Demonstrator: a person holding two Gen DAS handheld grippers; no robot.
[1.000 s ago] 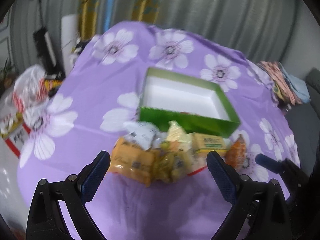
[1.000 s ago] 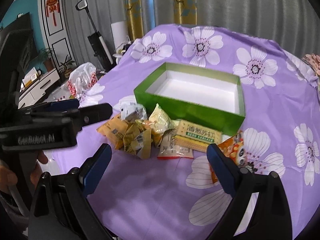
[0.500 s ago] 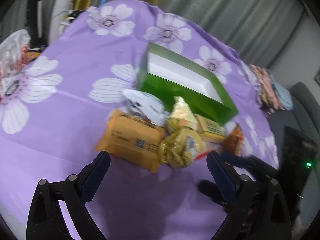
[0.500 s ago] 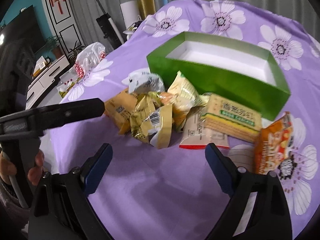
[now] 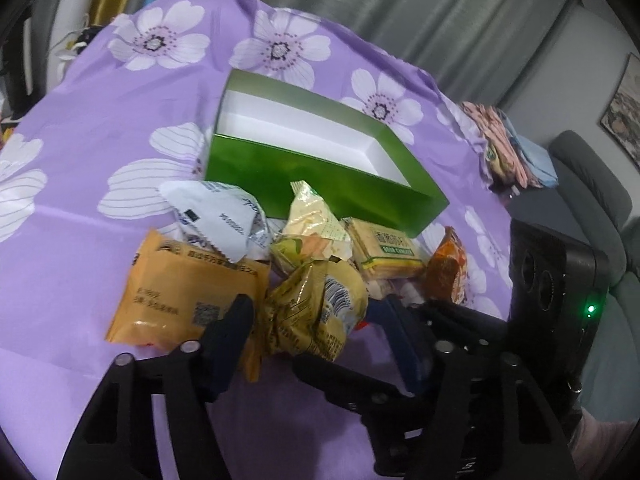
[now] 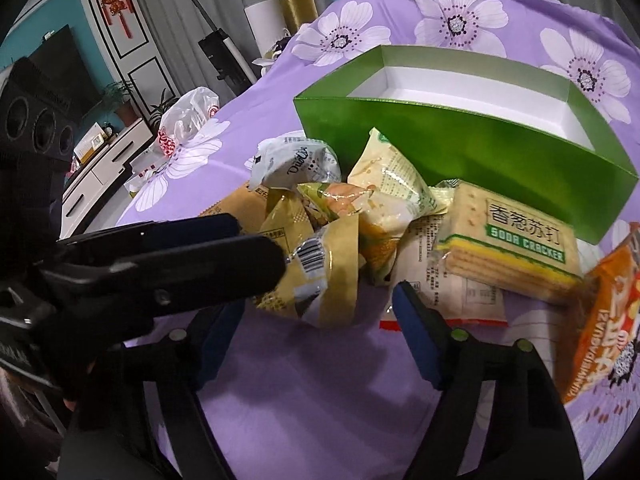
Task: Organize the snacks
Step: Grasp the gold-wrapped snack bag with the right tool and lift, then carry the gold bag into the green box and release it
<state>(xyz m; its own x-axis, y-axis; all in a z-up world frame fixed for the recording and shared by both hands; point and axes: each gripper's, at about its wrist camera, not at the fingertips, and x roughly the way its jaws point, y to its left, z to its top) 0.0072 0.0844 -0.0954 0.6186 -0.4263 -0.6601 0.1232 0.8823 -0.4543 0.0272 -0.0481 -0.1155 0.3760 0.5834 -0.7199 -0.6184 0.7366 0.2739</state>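
A pile of snack packets lies on the purple flowered cloth in front of an empty green box (image 5: 320, 176) (image 6: 460, 140). My left gripper (image 5: 312, 316) is open, its fingers on either side of a crumpled tan-yellow packet (image 5: 320, 308) (image 6: 320, 276). An orange-tan packet (image 5: 176, 284) lies left of it, a white packet (image 5: 220, 216) (image 6: 296, 160) behind. My right gripper (image 6: 316, 300) is open, just before the same tan-yellow packet. A soda cracker pack (image 6: 516, 248) (image 5: 384, 248) and an orange snack bag (image 6: 600, 320) (image 5: 448, 268) lie to the right.
The left gripper's body (image 6: 160, 268) crosses the right wrist view from the left. A plastic bag (image 6: 188, 120) sits at the table's far left edge. Folded cloths (image 5: 512, 152) lie at the far right. A sofa (image 5: 592, 208) stands beyond the table.
Both grippers have moved forward and down to the snack pile. The left gripper's fingers have narrowed around the tan-yellow packet.
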